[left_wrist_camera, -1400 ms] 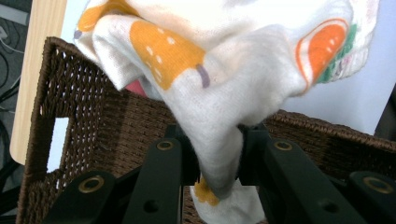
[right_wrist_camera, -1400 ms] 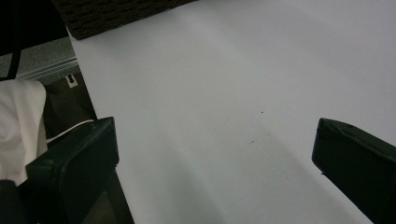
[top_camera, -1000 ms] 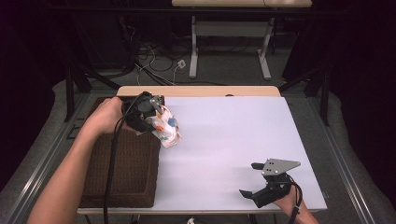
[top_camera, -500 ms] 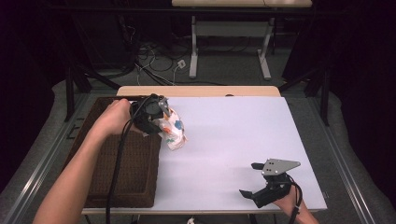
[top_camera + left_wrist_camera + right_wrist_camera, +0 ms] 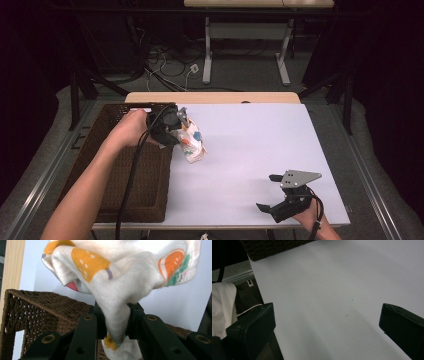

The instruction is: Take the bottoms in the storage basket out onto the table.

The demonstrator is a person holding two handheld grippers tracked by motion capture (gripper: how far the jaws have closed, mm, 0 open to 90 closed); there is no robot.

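— Left side: how does the arm lie?
— The left forearm runs up from the near edge, its hand wrapped round the left gripper. The jaws point to the right and are clamped tight on a bunched cloth, which hangs from between them.

— And the right?
— The right gripper sits low at the near right corner, its hand behind it, jaws spread wide with nothing between them, pointing left.

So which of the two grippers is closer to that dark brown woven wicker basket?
Left. The left gripper hangs at the dark brown woven wicker basket rim; the right gripper sits across the table.
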